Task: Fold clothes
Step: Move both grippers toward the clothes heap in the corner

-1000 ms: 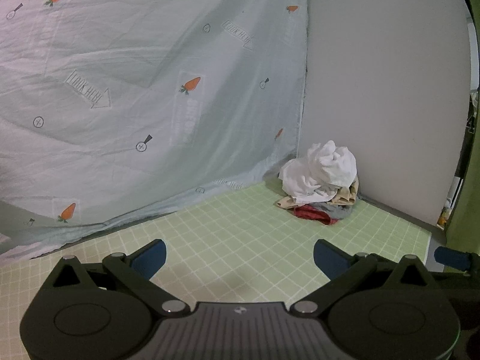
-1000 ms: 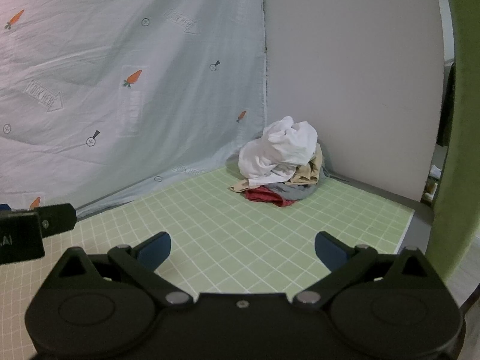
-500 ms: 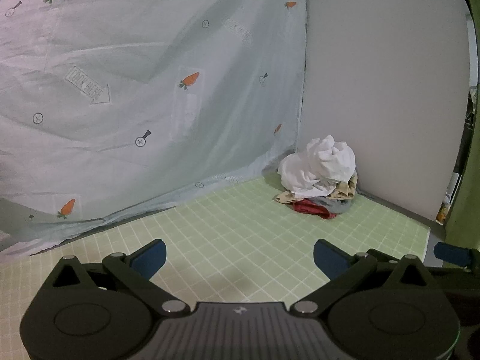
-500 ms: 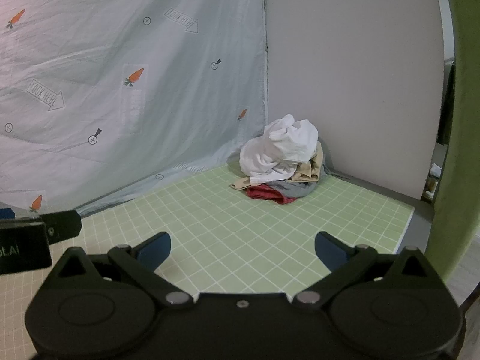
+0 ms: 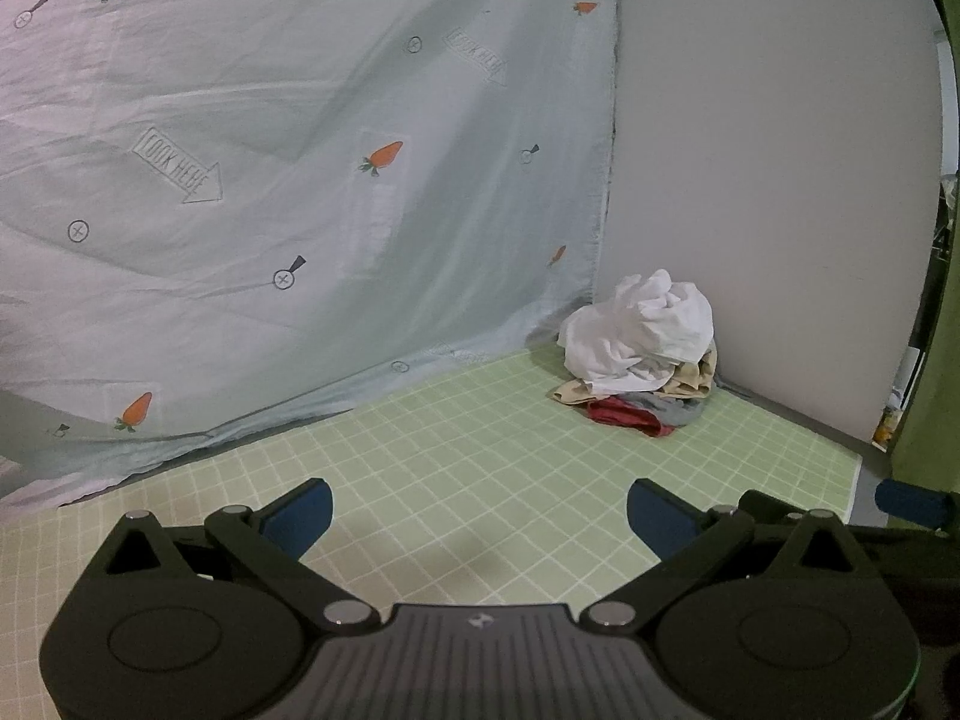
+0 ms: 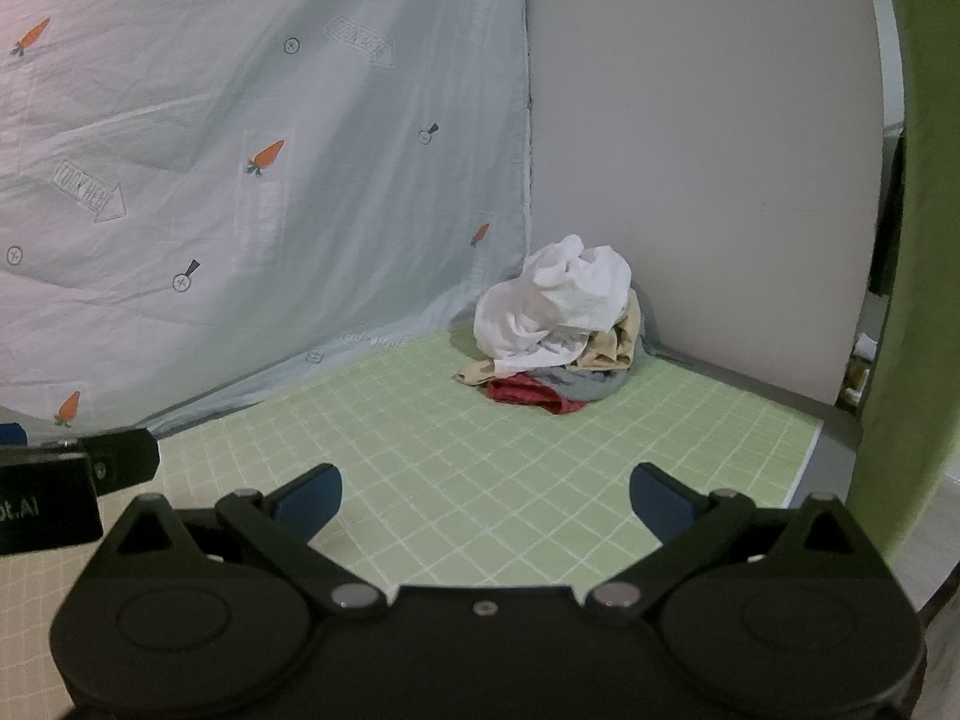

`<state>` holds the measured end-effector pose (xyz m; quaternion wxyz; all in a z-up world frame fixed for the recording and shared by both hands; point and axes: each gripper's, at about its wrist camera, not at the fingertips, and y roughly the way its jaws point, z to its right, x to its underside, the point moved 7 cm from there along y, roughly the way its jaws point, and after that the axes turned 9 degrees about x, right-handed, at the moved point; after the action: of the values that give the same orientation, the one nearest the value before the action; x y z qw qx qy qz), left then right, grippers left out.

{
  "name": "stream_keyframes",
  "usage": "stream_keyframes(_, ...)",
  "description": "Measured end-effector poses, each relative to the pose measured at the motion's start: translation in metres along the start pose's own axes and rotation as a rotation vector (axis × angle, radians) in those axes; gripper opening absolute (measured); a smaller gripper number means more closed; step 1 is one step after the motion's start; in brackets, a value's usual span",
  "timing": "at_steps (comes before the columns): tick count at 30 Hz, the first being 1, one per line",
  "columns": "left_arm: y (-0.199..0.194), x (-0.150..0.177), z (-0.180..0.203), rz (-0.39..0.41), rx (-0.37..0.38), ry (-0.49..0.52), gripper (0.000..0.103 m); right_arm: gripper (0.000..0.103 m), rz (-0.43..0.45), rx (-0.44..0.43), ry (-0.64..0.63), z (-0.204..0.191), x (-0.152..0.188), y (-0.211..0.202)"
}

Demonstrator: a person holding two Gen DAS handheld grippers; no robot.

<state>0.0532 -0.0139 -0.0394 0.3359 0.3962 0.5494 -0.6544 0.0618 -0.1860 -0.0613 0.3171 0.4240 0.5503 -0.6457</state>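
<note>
Left wrist view shows the left tongs (image 5: 477,516) with their blue tips spread wide apart and nothing between them, held above the green gridded mat (image 5: 456,480) that covers the worktop. The right tongs (image 6: 483,501) stand the same way in the right wrist view: wide apart, empty, over bare mat. The clothes (image 5: 639,354) are well apart from both, heaped in the far corner where the carrot-print sheet (image 5: 270,180) meets the plain wall (image 5: 768,180).

The heap is the main trouble. A crumpled white garment (image 6: 555,306) sits on top, with a tan piece (image 6: 612,348), a grey piece (image 6: 585,384) and a red piece (image 6: 528,393) pressed under it. Nothing has been picked yet, by the look of it, so the first move is likely a reach to the corner. A deep bite into the pile could catch two layers at once and drag the lower pieces along, or tip the stack onto the mat. The white garment is so bunched that no hem or sleeve can be made out, so a blind pinch may take a middle fold, and the cloth would then hang twisted and resist being laid flat.

The corner itself is tight: the sheet hangs just beside the heap, and tongs coming in from the left might snag it. The two tongs also ride near each other, so a shared reach risks a knock.
</note>
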Motion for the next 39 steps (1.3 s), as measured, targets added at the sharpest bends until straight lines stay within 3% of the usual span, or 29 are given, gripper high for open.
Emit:
stream_keyframes(24,-0.008,0.019,-0.005,-0.043,0.053,0.036,0.103,0.103,-0.027,0.037,0.028,-0.008,0.012,-0.016)
stream_keyframes(39,-0.007,0.038,-0.016,-0.085,0.148,0.067,0.103,0.103,-0.062,0.149,0.086,-0.017,0.043,-0.044)
